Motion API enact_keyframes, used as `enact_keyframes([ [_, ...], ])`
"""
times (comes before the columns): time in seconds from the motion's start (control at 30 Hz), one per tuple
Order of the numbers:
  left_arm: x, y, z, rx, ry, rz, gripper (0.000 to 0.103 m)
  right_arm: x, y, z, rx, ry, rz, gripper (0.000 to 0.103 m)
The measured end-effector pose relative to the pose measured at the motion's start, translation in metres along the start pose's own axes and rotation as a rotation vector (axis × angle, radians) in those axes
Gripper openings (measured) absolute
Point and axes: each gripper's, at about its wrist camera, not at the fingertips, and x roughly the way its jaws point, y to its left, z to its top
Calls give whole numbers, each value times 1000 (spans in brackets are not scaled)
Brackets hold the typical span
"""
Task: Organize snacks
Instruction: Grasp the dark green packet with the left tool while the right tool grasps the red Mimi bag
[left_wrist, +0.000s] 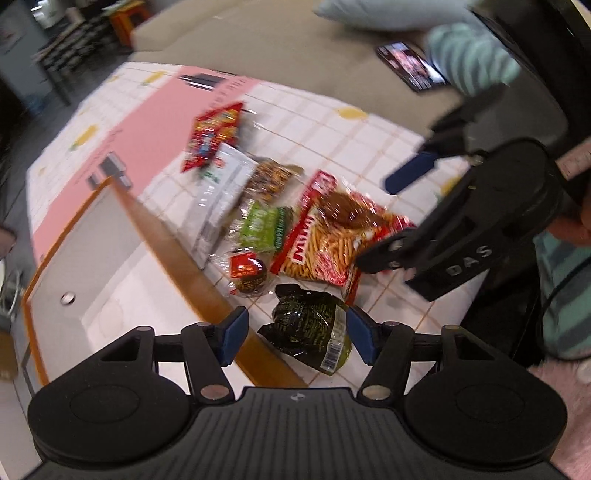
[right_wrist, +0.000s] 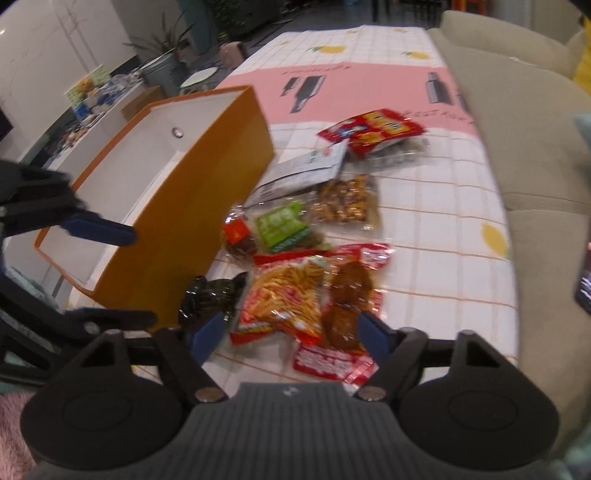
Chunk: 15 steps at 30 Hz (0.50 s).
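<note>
Snacks lay heaped on the tiled-pattern counter (right_wrist: 443, 206) beside an open orange box (right_wrist: 207, 192), none of them yet inside it: a dark green packet (left_wrist: 310, 332) nearest the box wall, a red bag of fried sticks (right_wrist: 291, 299) next to it, and beyond them a small round red-labelled pack (left_wrist: 248, 272), a green pouch (right_wrist: 282, 225), a bag of nuts (right_wrist: 345, 201), a grey-white pouch (right_wrist: 303, 171) and a red cracker bag (right_wrist: 373, 131) farthest off. The left gripper (left_wrist: 291, 338) hung over the dark green packet with its jaws standing wide on either side of it, the pads not seen pressing the wrapper; the right gripper (right_wrist: 291, 332) hovered low over the near end of the red bag, jaws likewise apart and holding nothing. The risks looked plain enough: the packets overlapped and their film was slick and crinkled, so a closing pinch could catch only a loose edge and let the pack slide out, or drag a neighbour along with it. The dark packet sat close against the box, and jaws coming down there could strike the wall and shove the box. With both tools working the same crowded corner, they could also knock into each other. A beige sofa (right_wrist: 517, 122) bordered the counter on the far side.
</note>
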Motion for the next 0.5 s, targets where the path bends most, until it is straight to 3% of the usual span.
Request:
enact_keyframes([
  [0.27, 38, -1, 18, 190, 105, -78, 70, 44, -4, 14, -13, 71, 35, 66],
  [0.5, 80, 2, 30, 242, 237, -98, 65, 64, -13, 14, 9, 105, 79, 66],
])
